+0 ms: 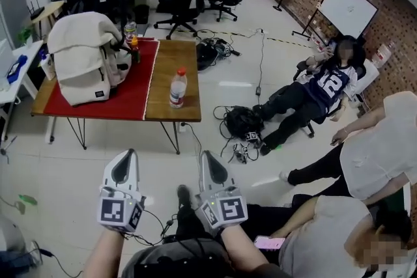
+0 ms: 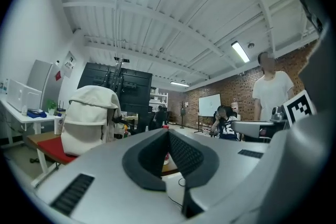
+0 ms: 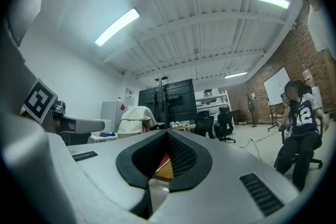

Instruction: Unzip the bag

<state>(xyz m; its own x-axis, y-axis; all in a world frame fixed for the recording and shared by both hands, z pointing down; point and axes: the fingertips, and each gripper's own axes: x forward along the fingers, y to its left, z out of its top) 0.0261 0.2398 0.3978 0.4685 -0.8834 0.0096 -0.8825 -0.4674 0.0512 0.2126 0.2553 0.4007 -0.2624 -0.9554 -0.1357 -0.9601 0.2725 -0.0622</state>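
Note:
A cream backpack stands upright on the left end of a wooden table, on a red mat. Both grippers are held low in the head view, well short of the table and apart from the bag. My left gripper is shut with nothing in it, and my right gripper beside it is shut and empty too. In the left gripper view the jaws meet at the tip, with the backpack far off to the left. In the right gripper view the shut jaws point towards the distant backpack.
A water bottle stands on the table's bare right part, and small bottles sit behind the bag. Cables and a black bag lie on the floor to the right. People sit at the right. A white desk stands at the left.

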